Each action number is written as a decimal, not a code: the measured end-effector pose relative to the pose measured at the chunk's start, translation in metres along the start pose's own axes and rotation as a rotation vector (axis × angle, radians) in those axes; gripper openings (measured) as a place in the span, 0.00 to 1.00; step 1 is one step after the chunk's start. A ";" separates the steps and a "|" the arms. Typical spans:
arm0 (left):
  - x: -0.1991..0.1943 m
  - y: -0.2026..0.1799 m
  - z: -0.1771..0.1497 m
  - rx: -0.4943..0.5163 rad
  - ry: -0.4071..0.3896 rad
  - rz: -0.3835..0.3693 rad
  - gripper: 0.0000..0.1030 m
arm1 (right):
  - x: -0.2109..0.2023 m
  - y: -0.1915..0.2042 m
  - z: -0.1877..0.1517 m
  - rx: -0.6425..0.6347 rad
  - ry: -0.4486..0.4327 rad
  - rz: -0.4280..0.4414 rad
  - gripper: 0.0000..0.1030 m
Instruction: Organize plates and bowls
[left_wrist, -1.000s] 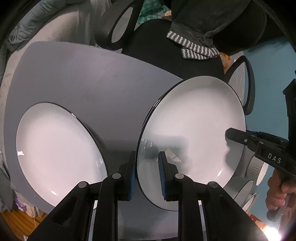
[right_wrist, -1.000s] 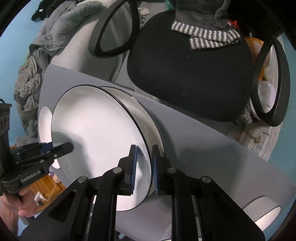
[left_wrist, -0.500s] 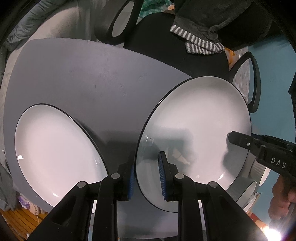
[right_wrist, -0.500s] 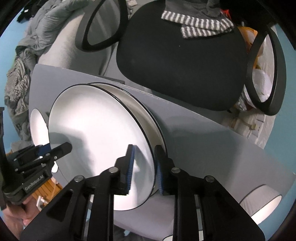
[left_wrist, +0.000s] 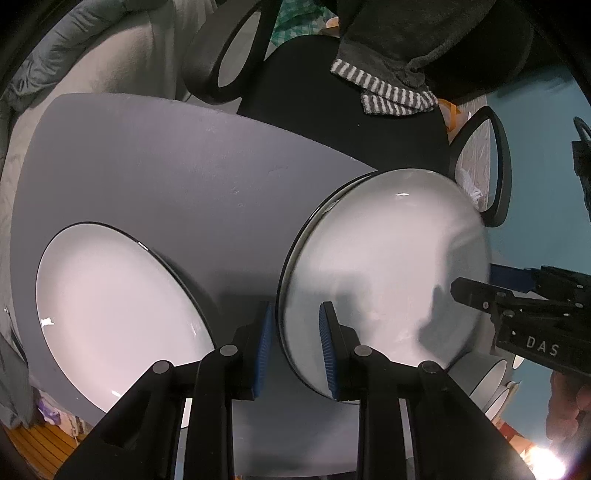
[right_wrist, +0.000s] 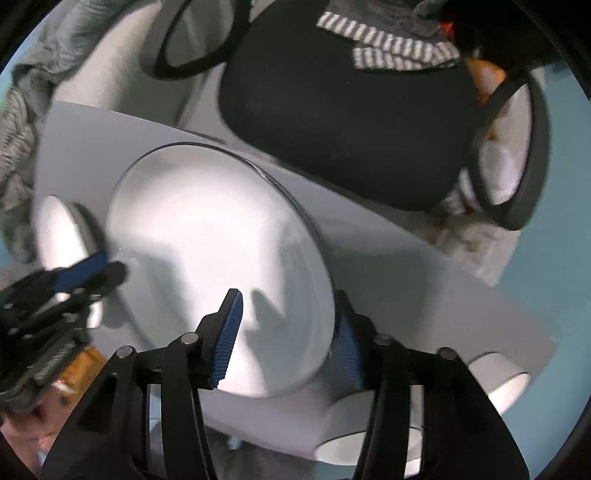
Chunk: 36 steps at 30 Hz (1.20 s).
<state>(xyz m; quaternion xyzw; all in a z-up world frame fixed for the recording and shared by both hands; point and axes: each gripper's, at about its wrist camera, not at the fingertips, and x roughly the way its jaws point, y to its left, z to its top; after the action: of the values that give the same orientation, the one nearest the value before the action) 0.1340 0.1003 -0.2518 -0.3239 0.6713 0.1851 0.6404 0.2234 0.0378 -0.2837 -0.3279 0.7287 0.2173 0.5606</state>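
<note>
A white plate (left_wrist: 380, 266) with a black rim lies tilted over a second plate, whose rim (left_wrist: 332, 195) shows just under it on the grey table (left_wrist: 166, 166). The plate's right side is blurred. My left gripper (left_wrist: 295, 343) still clamps the plate's near-left rim, and its jaws are beginning to part. In the right wrist view the same plate (right_wrist: 207, 236) has its right rim between the pads of my right gripper (right_wrist: 288, 343), whose jaws are opening wide and no longer press on it. Another white plate (left_wrist: 110, 314) lies flat at the table's left.
A black office chair (left_wrist: 332, 110) with a striped cloth (left_wrist: 391, 92) stands behind the table. White bowls (right_wrist: 506, 380) sit at the table's right near edge, one more (right_wrist: 354, 446) below the right gripper. Bedding lies to the left.
The right gripper's jaws spread apart and let go of the plate's rim. The plate's right side sank toward the plate beneath. The left gripper stayed in place on the rim.
</note>
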 end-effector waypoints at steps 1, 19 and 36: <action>0.000 0.000 -0.001 0.000 -0.001 -0.001 0.25 | 0.001 0.000 0.000 -0.003 0.006 0.008 0.51; -0.037 0.019 -0.043 -0.063 -0.065 0.012 0.40 | -0.020 0.020 -0.022 -0.124 -0.105 -0.143 0.59; -0.078 0.058 -0.090 -0.096 -0.187 0.049 0.50 | -0.056 0.079 -0.037 -0.215 -0.205 -0.162 0.62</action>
<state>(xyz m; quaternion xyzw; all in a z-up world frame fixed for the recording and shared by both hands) 0.0261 0.0979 -0.1747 -0.3188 0.6067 0.2622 0.6793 0.1503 0.0795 -0.2236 -0.4198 0.6113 0.2806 0.6094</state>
